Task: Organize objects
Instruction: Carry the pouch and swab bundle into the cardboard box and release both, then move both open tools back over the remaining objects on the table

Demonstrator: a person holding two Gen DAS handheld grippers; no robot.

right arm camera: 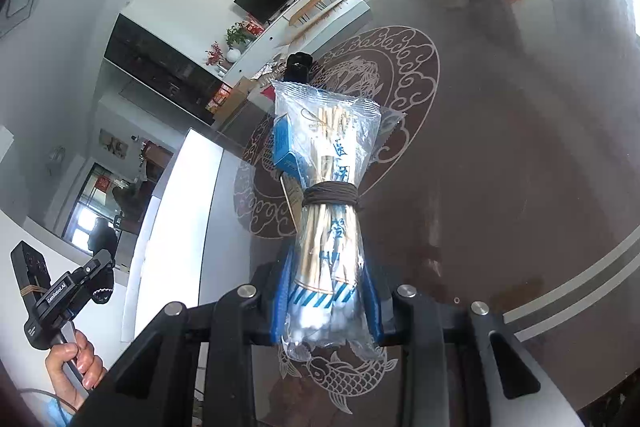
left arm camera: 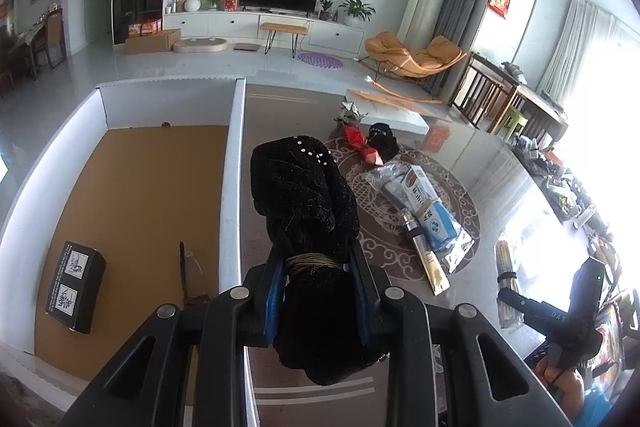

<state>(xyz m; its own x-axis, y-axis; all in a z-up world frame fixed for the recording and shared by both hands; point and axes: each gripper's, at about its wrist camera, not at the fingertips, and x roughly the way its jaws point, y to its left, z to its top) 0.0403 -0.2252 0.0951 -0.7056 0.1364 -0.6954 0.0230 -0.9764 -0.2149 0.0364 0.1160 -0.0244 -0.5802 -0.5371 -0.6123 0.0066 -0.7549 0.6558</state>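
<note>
My left gripper (left arm camera: pixel 316 267) is shut on a black sequined cloth bundle (left arm camera: pixel 304 195) bound with a band, held above the glass table beside the white box's right wall (left arm camera: pixel 234 163). The white box has a brown floor (left arm camera: pixel 140 195) holding a black carton (left arm camera: pixel 76 287) and a knife (left arm camera: pixel 190 275). My right gripper (right arm camera: pixel 326 275) is shut on a clear bag of cotton swabs (right arm camera: pixel 328 163) tied with a brown band, held over the table. In the left wrist view this bag (left arm camera: pixel 506 279) shows at the right.
On the table lie a plastic bag with a blue-and-white box (left arm camera: pixel 424 207), a red wrapped item (left arm camera: pixel 362 143), a black cap (left arm camera: pixel 382 137) and a silver foil piece (left arm camera: pixel 350 111). Clutter lines the far right edge (left arm camera: pixel 568 187). The table carries a round fish pattern (right arm camera: pixel 384 75).
</note>
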